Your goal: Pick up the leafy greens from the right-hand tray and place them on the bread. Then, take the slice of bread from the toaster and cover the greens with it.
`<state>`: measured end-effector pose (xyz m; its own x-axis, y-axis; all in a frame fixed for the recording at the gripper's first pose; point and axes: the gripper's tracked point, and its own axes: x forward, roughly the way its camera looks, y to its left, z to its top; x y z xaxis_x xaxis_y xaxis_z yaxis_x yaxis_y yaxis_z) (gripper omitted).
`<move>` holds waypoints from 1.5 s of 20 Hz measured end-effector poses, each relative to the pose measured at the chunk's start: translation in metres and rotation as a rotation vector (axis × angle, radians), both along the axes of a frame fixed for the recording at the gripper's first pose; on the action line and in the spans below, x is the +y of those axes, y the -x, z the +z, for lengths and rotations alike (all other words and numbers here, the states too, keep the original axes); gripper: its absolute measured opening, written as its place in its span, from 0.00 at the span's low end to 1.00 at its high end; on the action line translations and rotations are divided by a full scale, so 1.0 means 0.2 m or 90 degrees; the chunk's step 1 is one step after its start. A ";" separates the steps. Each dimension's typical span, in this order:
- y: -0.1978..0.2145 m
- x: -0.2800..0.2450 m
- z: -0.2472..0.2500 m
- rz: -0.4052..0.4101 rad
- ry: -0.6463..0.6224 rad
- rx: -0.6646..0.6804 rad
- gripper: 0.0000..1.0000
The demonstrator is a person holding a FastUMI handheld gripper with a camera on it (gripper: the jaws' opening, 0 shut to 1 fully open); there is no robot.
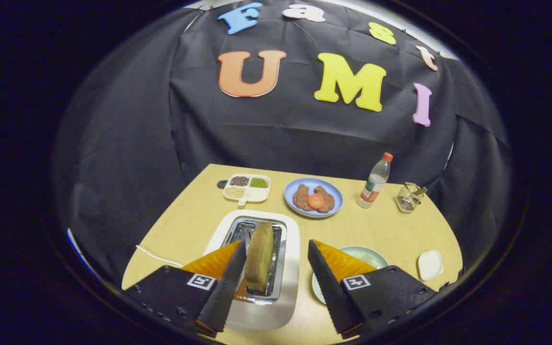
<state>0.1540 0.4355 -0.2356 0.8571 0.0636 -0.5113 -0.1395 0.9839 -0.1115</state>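
I am holding the tongs (276,268) spread wide over the toaster (257,268), with the bread slice (259,256) standing upright in the slot just inside the left finger and well clear of the right one. To grip it cleanly, I am judging that I need to shift left until the slice sits midway, come lower, then squeeze its flat faces. The pale green plate (369,256) is lying under the right finger, its contents hidden.
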 end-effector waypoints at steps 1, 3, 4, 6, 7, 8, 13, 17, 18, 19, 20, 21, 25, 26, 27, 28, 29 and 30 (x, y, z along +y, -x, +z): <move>-0.02 0.01 -0.02 -0.001 0.000 0.014 0.71; -0.03 0.00 -0.06 -0.016 0.000 0.046 0.56; -0.03 0.00 -0.08 -0.020 -0.001 0.060 0.53; -0.03 0.03 -0.10 -0.017 0.000 0.078 0.47; -0.03 0.02 -0.10 -0.018 0.011 0.080 0.38; -0.03 0.04 -0.09 -0.011 0.013 0.080 0.28; 0.00 0.06 -0.02 0.000 0.022 0.072 0.12; 0.01 0.06 0.16 0.009 -0.011 0.053 0.12; 0.02 0.06 0.21 0.011 -0.020 0.049 0.12; 0.03 0.05 0.26 0.014 -0.035 0.046 0.12; 0.04 0.04 0.32 0.017 -0.048 0.042 0.12; 0.04 0.02 0.37 0.020 -0.059 0.036 0.12; 0.05 -0.12 0.52 0.025 -0.092 0.030 0.12; 0.03 -0.17 0.55 0.022 -0.088 0.019 0.12; 0.02 -0.23 0.57 0.018 -0.086 0.008 0.12; 0.00 -0.29 0.59 0.013 -0.085 0.000 0.12; -0.01 -0.34 0.59 0.008 -0.083 -0.006 0.12; -0.02 -0.40 0.58 0.002 -0.081 -0.007 0.12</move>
